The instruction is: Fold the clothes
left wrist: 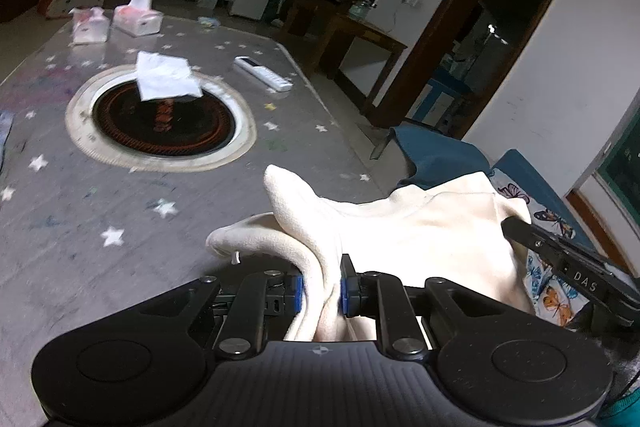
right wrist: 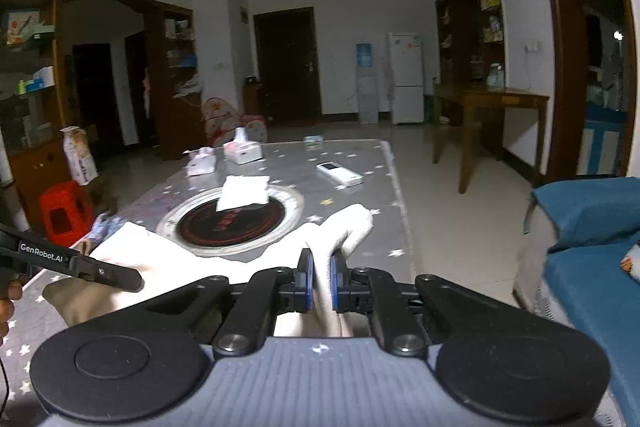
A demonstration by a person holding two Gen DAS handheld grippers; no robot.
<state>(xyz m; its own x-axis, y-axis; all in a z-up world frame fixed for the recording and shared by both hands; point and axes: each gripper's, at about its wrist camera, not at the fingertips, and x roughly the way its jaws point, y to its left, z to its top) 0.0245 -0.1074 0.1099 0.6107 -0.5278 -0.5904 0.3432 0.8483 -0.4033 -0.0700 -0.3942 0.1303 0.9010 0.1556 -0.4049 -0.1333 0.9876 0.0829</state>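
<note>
Both my grippers pinch one cream fleece garment [left wrist: 440, 239], soft, bunched, held just above the table edge. My left gripper [left wrist: 322, 289] clamps a thick fold btwn its blue pads; my right gripper [right wrist: 321, 281] nips a rounded lobe. Star-print tablecloth [left wrist: 80, 195], glossy, w/ round black burner [left wrist: 164, 123] at 11 o'clock, crumpled white tissue [left wrist: 166, 77] on it.

On the side of my right gripper [left wrist: 505, 223], where it comes into the left wrist view, I can read the white letters "DAS". On the side of my left gripper [right wrist: 138, 283], seen from the right wrist view, white lettering spells "GenRobot.AI". The packets, boxes and shelf goods farther off are too blurred for me to read.
</note>
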